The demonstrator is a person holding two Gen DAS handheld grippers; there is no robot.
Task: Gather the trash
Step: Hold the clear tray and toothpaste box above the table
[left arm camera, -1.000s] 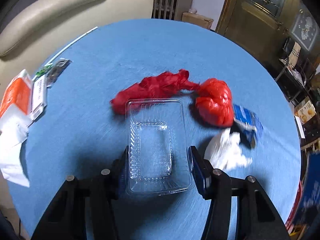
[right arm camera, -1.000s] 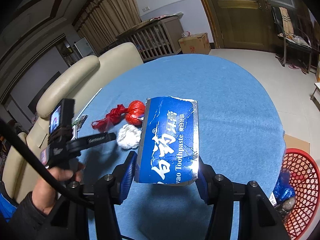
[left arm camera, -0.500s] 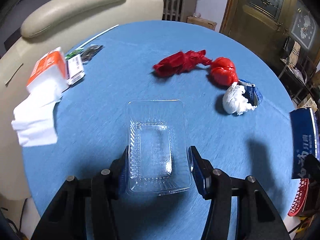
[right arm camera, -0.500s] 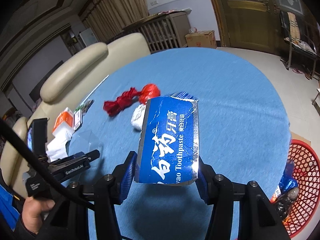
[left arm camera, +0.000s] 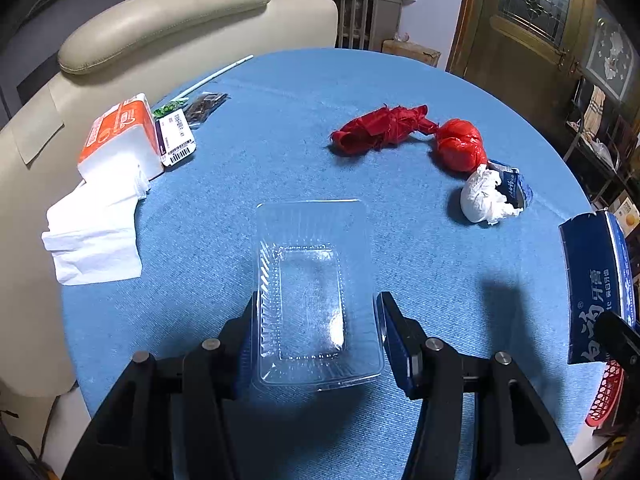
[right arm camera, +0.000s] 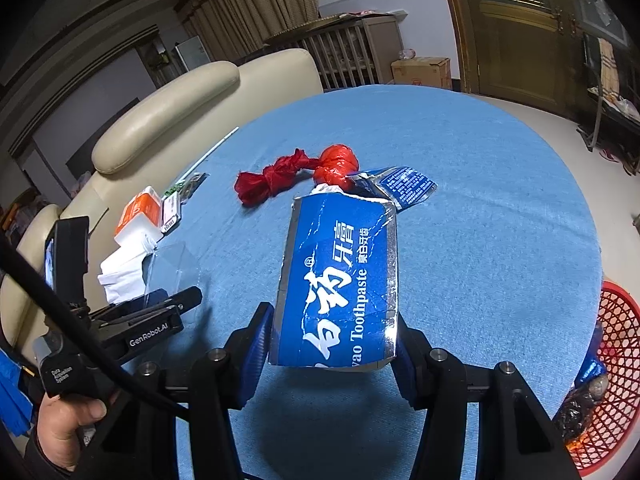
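- Blue table (left arm camera: 280, 92): lies beneath both claws.
- Red basket (right arm camera: 616, 344): low to the right of the right gripper (right arm camera: 332, 344), past the table edge, already containing trash.
- Toothpaste box (right arm camera: 340, 280): clamped between the right gripper's jaws, raised above the table.
- Clear plastic tray (left arm camera: 312, 292): clamped between the left gripper (left arm camera: 316, 316) jaws.
- Red plastic bag (left arm camera: 404, 134) and crumpled white tissue (left arm camera: 484, 198): on the table, ahead and right of the left gripper.
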